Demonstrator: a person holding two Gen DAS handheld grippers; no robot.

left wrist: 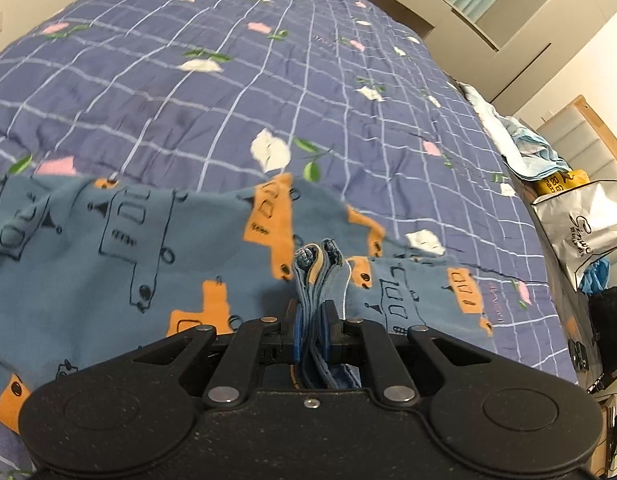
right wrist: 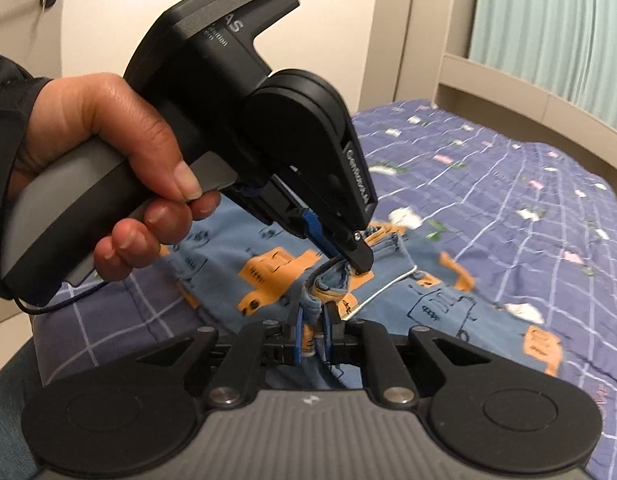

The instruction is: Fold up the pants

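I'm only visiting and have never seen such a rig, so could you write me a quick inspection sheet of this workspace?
Surface: bed under a purple checked quilt with flowers.
Job's things: blue pants with orange print, partly spread on the quilt, a bunched edge lifted.
Clutter: silver bag and crumpled light-blue cloth beside the bed.
Grippers: left gripper shut on the pants' bunched edge; right gripper shut on the same bunch, close by.
Cables: thin dark cord hanging from the left gripper's handle.
Surroundings: door, headboard, teal curtain.
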